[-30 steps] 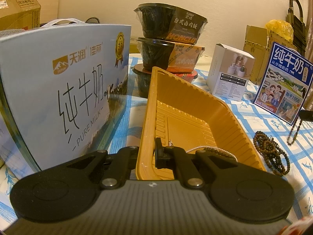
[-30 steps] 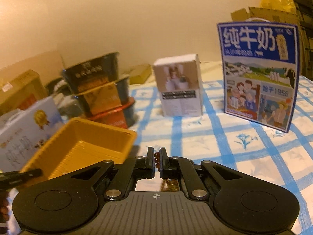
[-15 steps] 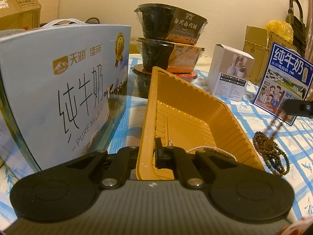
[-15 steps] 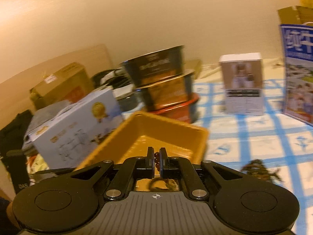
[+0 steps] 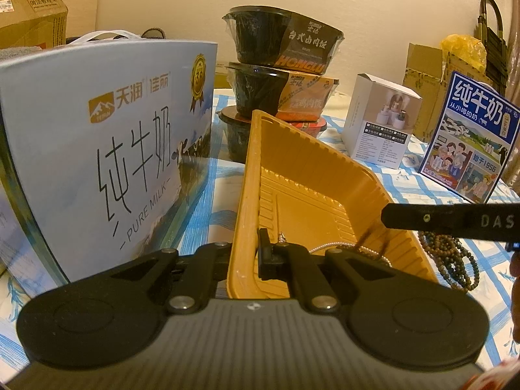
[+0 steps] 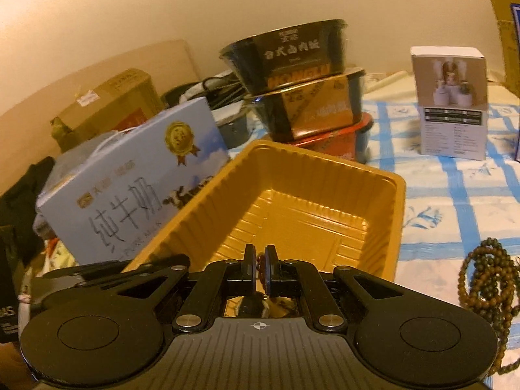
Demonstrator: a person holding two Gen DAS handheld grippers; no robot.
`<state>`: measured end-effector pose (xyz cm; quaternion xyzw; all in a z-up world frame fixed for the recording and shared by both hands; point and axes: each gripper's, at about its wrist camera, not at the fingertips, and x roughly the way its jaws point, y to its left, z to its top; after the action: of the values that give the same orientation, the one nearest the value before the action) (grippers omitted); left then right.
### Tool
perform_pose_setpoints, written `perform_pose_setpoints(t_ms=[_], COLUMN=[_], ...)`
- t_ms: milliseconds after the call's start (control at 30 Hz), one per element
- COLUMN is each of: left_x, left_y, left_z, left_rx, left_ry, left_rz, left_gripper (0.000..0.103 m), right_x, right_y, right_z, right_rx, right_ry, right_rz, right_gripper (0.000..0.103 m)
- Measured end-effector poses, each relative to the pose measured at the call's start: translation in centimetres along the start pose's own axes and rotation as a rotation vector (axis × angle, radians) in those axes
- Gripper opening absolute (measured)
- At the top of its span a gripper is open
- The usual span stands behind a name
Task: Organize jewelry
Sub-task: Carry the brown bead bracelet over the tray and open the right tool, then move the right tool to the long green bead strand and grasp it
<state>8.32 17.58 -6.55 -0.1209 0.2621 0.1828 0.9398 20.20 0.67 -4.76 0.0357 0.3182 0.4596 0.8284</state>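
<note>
The left claw (image 5: 252,253) pinches the near rim of the yellow tray (image 5: 302,188) at lower centre of its view, and the right claw (image 6: 259,268) pinches a reddish bead strand (image 6: 260,260) over that tray. A silver chain (image 5: 328,246) already lies inside, and a brown bead necklace (image 6: 487,286) waits on the checked cloth (image 6: 455,195) at lower right. If released too near the wall, the dangling strand could drape over the rim or tangle with the chain.
</note>
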Motion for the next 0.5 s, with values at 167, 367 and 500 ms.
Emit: perform_pose_setpoints(t_ms=[167,367,500], left_x=[0.0,0.1,0.0], left_y=[0.0,0.0,0.0], left_z=[0.0,-0.1,-0.1], left_rx=[-0.002,-0.003,0.000], left_ry=[-0.002,-0.001,-0.003], left_rz=[0.001,0.002,0.003], left_gripper=[0.005,0.005,0.005], right_x=[-0.9,-3.8,-5.8], right_y=[-0.7,-2.7,-4.8], right_z=[-0.6,-2.8,-4.6], right_rx=[0.022,0.088,0.140], right_ry=[0.010,0.008,0.016], right_rz=[-0.024,-0.087,-0.170], right_gripper=[0.007,0.022,0.028])
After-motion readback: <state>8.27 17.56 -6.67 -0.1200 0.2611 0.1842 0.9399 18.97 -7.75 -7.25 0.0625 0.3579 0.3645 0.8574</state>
